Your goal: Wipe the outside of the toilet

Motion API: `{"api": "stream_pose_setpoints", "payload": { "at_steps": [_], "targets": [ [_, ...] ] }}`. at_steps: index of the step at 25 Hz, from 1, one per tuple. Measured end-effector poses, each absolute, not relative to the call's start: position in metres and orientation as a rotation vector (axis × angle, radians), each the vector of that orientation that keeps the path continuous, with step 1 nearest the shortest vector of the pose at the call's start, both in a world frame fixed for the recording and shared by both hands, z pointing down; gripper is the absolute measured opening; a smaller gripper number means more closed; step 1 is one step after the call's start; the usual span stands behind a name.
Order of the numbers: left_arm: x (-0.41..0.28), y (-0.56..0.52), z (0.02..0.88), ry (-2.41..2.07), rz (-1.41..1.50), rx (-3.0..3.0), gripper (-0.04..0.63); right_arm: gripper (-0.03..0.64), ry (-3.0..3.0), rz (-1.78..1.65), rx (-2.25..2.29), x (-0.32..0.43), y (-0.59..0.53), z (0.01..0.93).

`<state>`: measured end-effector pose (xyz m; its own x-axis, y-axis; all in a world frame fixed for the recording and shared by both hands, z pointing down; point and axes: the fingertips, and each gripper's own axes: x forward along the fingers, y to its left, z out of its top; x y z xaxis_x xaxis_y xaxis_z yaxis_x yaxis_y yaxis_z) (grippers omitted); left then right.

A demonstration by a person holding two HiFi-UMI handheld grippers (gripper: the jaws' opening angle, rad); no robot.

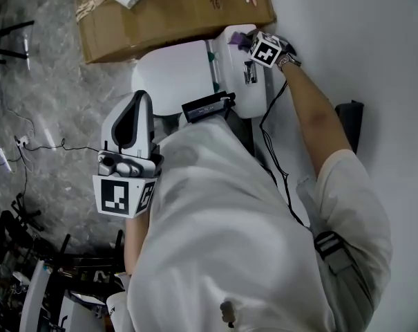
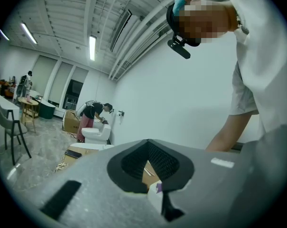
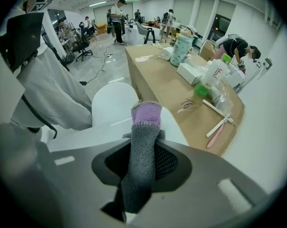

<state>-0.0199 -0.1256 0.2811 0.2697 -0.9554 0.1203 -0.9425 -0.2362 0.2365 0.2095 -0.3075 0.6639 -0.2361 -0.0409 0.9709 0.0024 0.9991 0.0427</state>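
Note:
The white toilet (image 1: 173, 75) stands under me, its lid down, its tank (image 1: 244, 88) against the wall. My right gripper (image 1: 249, 45) is over the tank's top, shut on a grey cloth with a purple end (image 1: 236, 39). In the right gripper view the cloth (image 3: 142, 141) sticks out of that gripper (image 3: 141, 167) toward the lid (image 3: 114, 102). My left gripper (image 1: 141, 99) hangs beside the bowl's left side, apart from it, its jaws together with nothing between them; in the left gripper view this gripper (image 2: 149, 172) points up toward the ceiling.
A cardboard box (image 1: 160, 19) with bottles, a paper roll and brushes lies just beyond the toilet. A white wall (image 1: 361, 40) runs along the right. Cables and chair bases crowd the floor (image 1: 29, 151) at left. Further off, another person bends over a second toilet (image 2: 97, 132).

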Motion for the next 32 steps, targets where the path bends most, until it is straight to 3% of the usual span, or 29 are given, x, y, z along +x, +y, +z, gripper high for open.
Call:
{"api": "stream_pose_setpoints", "payload": {
  "at_steps": [11, 20, 32],
  "targets": [
    [-0.021, -0.128, 0.274, -1.723, -0.137, 2.293, 0.005, 0.101, -1.767, 0.021, -0.050, 0.221, -0.274, 0.663],
    [-0.020, -0.123, 0.285, -1.744, -0.068, 2.265, 0.005, 0.103, -1.798, 0.314, 0.616, 0.246, -0.398, 0.643],
    [-0.023, -0.112, 0.286, -1.719, -0.042, 2.292, 0.005, 0.094, -1.830, 0.597, 0.906, 0.281, -0.339, 0.662]
  ]
}}
